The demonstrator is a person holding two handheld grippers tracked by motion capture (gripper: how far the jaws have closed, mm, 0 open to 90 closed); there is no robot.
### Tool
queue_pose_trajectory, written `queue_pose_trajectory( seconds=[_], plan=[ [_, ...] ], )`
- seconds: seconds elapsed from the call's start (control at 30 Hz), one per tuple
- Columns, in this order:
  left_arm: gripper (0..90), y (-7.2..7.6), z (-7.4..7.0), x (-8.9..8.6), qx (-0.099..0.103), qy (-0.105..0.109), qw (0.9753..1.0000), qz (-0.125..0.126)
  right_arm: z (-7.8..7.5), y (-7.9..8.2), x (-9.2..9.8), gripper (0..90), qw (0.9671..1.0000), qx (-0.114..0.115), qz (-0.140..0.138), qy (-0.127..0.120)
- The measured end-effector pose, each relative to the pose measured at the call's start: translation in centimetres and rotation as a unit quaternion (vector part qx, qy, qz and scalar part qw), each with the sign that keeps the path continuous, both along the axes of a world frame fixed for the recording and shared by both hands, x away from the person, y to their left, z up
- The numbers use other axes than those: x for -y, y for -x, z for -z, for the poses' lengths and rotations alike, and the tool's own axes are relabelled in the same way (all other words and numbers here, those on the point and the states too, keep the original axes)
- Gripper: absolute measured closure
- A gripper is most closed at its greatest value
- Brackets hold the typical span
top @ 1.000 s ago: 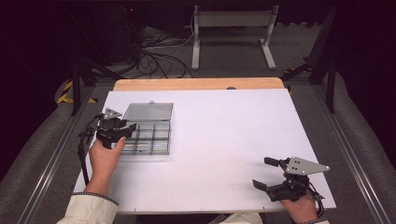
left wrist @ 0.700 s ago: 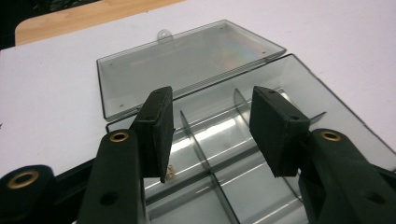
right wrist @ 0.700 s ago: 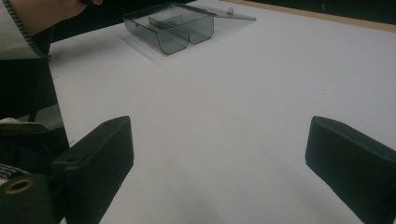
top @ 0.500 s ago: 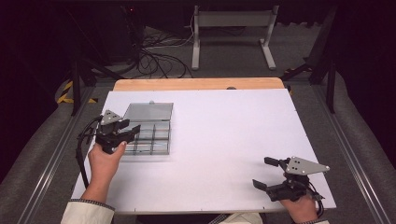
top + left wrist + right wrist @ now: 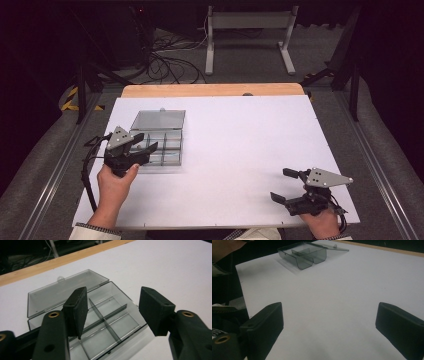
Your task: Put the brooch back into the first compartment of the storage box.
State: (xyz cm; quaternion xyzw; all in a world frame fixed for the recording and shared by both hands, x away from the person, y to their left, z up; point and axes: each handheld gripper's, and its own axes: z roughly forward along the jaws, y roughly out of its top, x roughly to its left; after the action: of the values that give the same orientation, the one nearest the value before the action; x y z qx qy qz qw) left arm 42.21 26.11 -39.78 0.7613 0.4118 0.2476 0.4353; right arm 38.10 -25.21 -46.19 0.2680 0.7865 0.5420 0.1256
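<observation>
the clear compartment box [image 5: 161,140], lid open, lies just beyond the released left gripper [image 5: 144,141].

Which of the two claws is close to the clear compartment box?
The left claw: it hovers open over the open compartment box; the right claw is far off.

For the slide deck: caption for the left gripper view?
Open left gripper poised above an empty clear plastic compartment box, lid laid back.

Lab: dark surround, floor cables [image 5: 165,55]
</observation>
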Motion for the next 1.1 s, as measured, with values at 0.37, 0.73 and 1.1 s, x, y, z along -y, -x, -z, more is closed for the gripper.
queue_pose_trajectory(
  seconds=[0.37, 0.73, 1.1],
  plan=[
    [31.7, 2.5, 0.5, 0.3, 0.03, 0.028, 0.9985, 0.037, 0.0, 0.0, 0.0, 8.4, 1.0, 0.001, 0.001, -0.002],
    [27.5, 4.4, 1.5, 0.2, 0.041, 0.042, 0.9968, 0.054, 0.0, 0.0, 0.0, 8.4, 1.0, 0.0, 0.001, -0.001],
    [18.4, 5.5, 2.8, 0.2, 0.045, 0.045, 0.9958, 0.066, 0.0, 0.0, 0.0, 8.4, 1.0, 0.0, 0.0, -0.001]
  ],
)
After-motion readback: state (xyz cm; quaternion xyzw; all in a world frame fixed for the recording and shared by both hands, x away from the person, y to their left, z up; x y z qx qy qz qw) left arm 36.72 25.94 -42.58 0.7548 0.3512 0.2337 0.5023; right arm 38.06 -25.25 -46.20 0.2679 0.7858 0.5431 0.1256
